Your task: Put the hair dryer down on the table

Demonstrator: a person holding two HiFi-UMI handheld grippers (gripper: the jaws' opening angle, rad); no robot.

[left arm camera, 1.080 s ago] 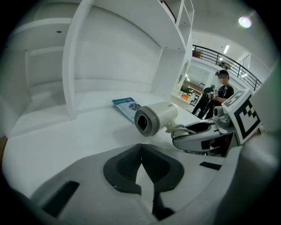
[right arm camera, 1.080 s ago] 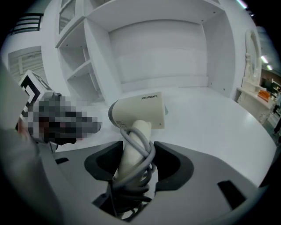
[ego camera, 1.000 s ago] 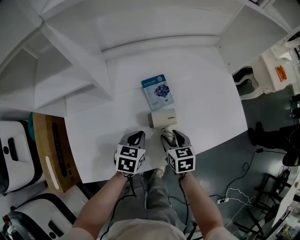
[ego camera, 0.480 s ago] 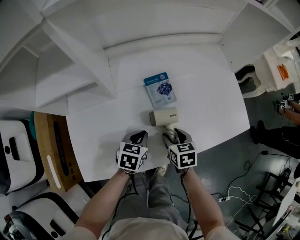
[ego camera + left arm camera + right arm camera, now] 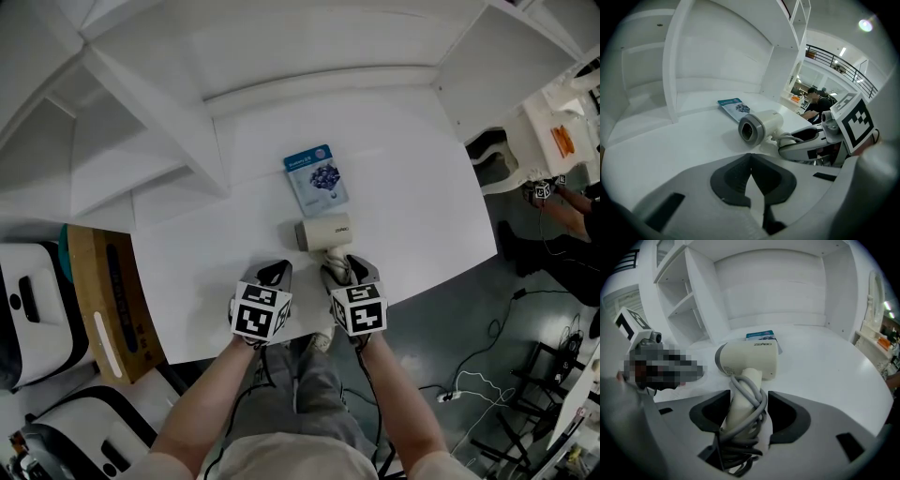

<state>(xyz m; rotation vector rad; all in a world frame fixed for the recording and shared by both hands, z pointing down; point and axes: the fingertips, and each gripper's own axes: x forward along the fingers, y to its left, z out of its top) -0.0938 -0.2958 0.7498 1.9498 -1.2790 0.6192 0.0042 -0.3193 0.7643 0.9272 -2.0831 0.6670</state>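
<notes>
The right gripper has its jaws closed on the handle of the cream hair dryer. In the right gripper view the handle stands between the two dark pads of this gripper. A grey cord is wound round the handle and bunched low in the gap.

From the head view the dryer lies at 12 o'clock from that gripper. Its barrel runs crosswise, with the grey-ringed muzzle towards 9 o'clock. The barrel sits low at the white surface, near its front edge. A shadow lies close under it in the left gripper view, but whether it actually touches the surface cannot be told.

A blue face-mask packet lies flat on the surface at 12 o'clock from the dryer, near it but apart.

The left gripper is at 9 o'clock from the right one, just beside it, at the front edge of the surface. In its own view the jaws of this gripper meet with nothing between them. The dryer shows there at 1 o'clock, muzzle turned towards the camera, with the packet beyond it.

White shelving rises at 10 to 11 o'clock of the surface.
</notes>
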